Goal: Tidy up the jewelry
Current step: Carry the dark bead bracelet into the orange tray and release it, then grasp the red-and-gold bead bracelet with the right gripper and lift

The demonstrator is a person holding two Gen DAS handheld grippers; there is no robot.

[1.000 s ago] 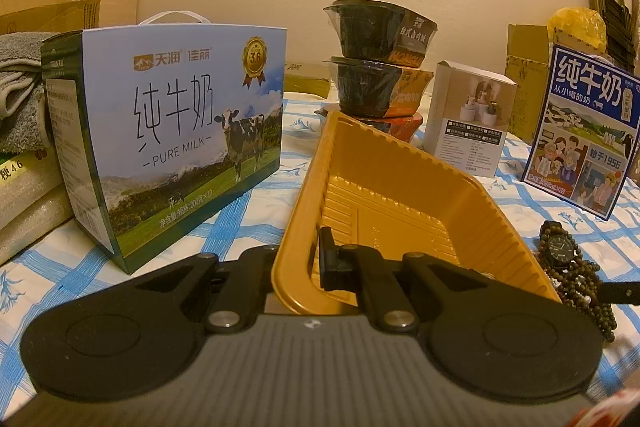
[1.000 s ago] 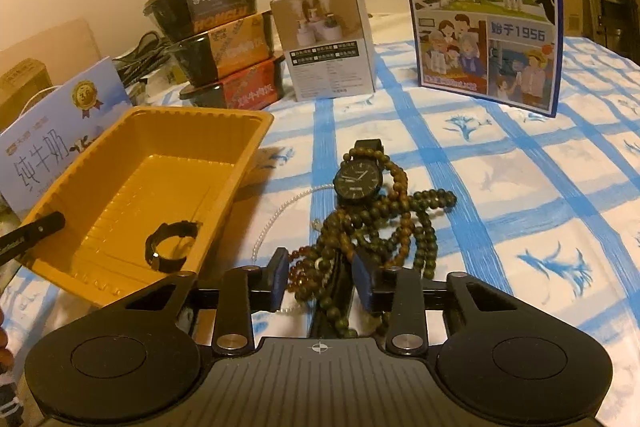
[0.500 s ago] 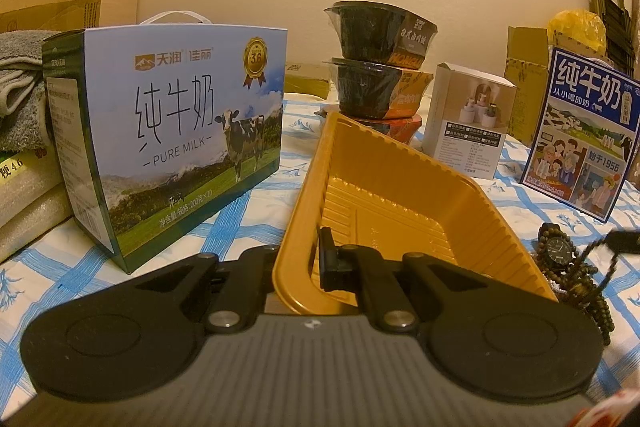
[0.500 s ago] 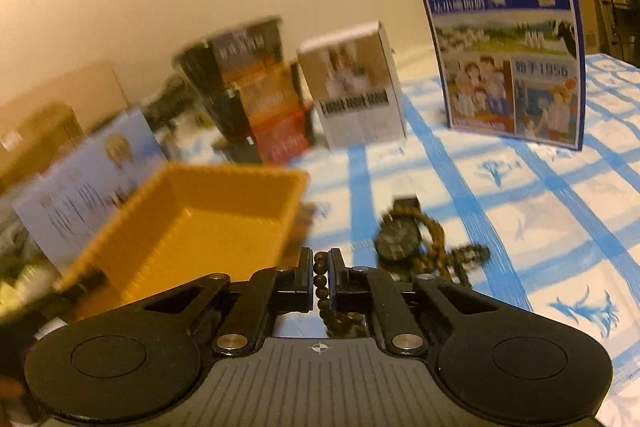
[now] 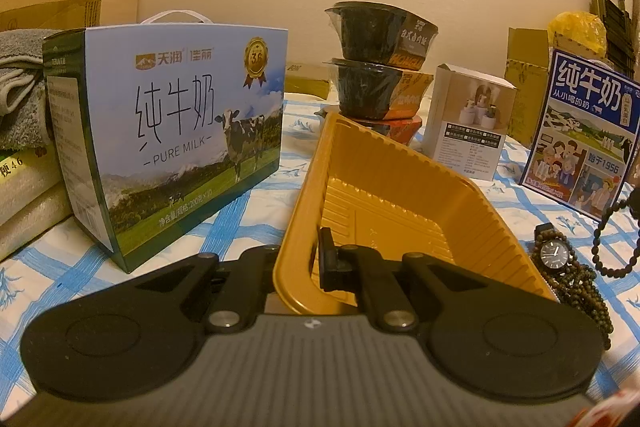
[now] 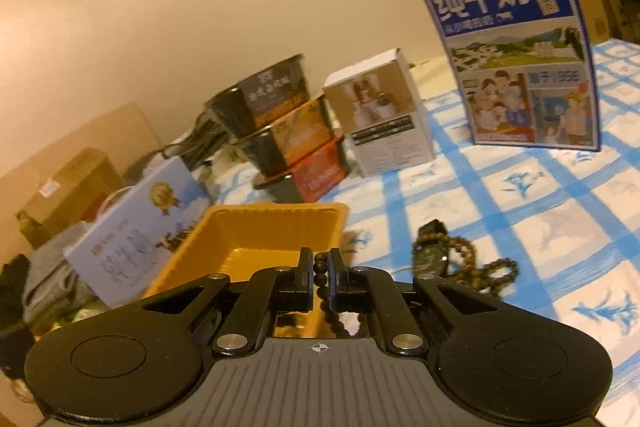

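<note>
My left gripper [image 5: 306, 259] is shut on the near rim of the yellow plastic tray [image 5: 384, 183], which also shows in the right wrist view [image 6: 256, 231]. My right gripper [image 6: 320, 269] is shut on a dark bead bracelet [image 6: 326, 287] and holds it in the air near the tray's right side. The hanging bracelet shows at the right edge of the left wrist view [image 5: 612, 247]. A black watch [image 5: 554, 253] lies on a pile of brown bead strands [image 6: 480, 269] on the cloth right of the tray.
A blue pure-milk carton [image 5: 172, 143] stands left of the tray. Stacked black bowls [image 5: 380, 67] and a white box [image 5: 468, 119] stand behind it. A blue milk box [image 6: 516, 55] stands at the back right. The tablecloth [image 6: 560, 211] is blue checked.
My right gripper shut on the bead bracelet, lifted it off the pile and moved up and left toward the tray. My left gripper kept hold of the tray rim.
</note>
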